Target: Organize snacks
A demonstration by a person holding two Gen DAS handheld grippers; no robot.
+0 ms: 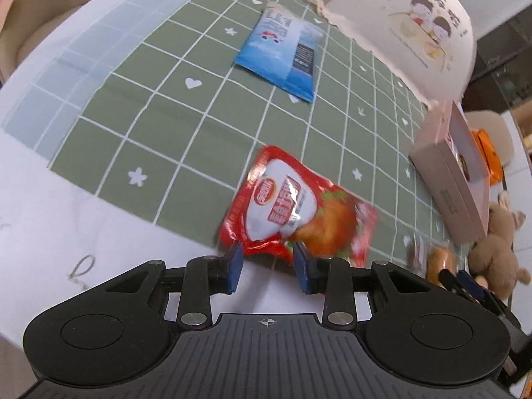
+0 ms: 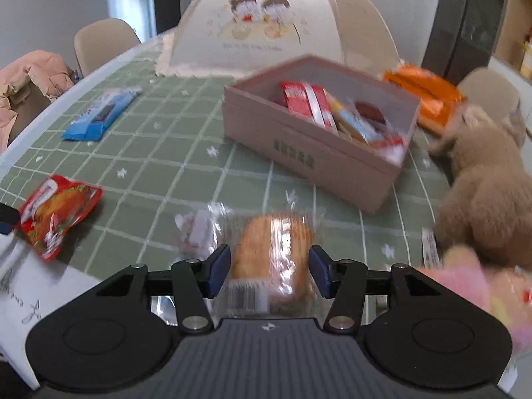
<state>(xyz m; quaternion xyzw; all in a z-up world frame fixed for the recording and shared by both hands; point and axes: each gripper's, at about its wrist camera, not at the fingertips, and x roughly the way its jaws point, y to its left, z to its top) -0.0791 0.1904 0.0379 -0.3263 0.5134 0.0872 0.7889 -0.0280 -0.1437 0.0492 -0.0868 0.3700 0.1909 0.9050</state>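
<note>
A red snack packet lies on the green checked cloth near the table's front edge. My left gripper is open just over its near edge, with the right fingertip above the packet. The same packet shows at the left in the right wrist view. My right gripper is open around a bun in a clear wrapper, its pads close to the wrapper's sides. A pink box holding several snacks stands beyond the bun. A blue packet lies flat farther back.
A domed food cover stands behind the box. A brown plush toy sits right of the box, an orange packet behind it. A small clear-wrapped snack lies left of the bun. Something pink is at the near right.
</note>
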